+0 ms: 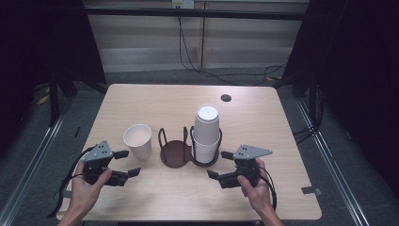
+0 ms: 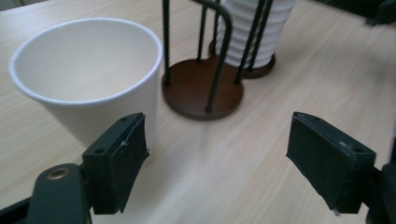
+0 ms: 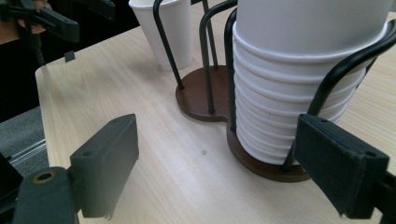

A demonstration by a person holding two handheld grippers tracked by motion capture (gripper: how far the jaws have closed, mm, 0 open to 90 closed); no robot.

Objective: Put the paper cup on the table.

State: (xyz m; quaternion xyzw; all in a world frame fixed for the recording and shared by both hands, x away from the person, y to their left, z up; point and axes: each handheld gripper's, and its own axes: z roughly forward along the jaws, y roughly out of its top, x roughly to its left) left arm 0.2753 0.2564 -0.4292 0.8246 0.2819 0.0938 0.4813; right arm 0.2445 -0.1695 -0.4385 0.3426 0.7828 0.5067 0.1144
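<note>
High view first: two hand-held grippers sit low on the table [image 1: 141, 197], one either side of a twin wire cup holder [image 1: 175, 153]. The left gripper [image 1: 132, 162] has its jaws spread wide with nothing between them. The loose paper cup [image 1: 139, 140] stands upright just beyond it, mouth up, beside the holder's vacant bay. The right gripper [image 1: 216, 164] is spread wide too and holds nothing. It points at the stack of cups [image 1: 206, 132], which is nested upside down in the holder's other bay.

In the left gripper view the cup sits off to one side, right against one pad. I can't quite tell whether that pad touches the wall or just hangs in front of it. The cup is not centred between the jaws, and that's the worry. A close from here would likely clip one side and tip it, or shove it into the holder's wire uprights.

It's a thin, light cup. Squeeze hard near the rim and the wall could buckle; squeeze softly and it may slip out on the lift.

On the right, the holder's wire posts stand close around the stack. A jaw could snag a post rather than the paper, dragging the whole holder or lifting several cups at once.
</note>
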